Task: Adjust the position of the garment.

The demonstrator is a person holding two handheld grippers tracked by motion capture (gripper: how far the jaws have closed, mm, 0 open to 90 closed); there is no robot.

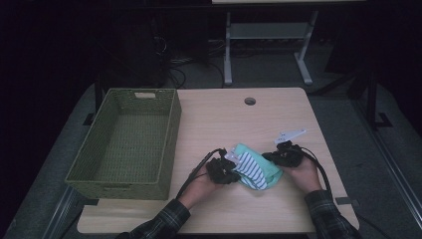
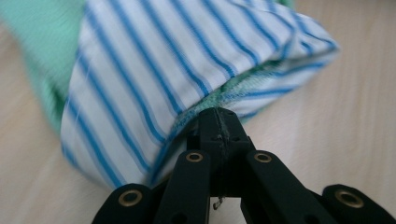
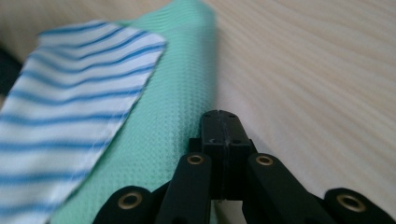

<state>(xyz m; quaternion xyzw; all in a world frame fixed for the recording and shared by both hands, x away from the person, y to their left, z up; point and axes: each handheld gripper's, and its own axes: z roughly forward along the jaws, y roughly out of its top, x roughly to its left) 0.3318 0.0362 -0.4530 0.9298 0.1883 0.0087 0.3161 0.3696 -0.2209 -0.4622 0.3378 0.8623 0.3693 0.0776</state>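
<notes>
Flanking folded cloth [image 1: 255,170], both tongs closed, low.

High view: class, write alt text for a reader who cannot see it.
A person's two hands, each with a black claw, work a folded cloth, mint green with a blue-and-white striped part, on a light wooden table: left claw, right claw. An empty green woven basket sits on the table's left.
</notes>
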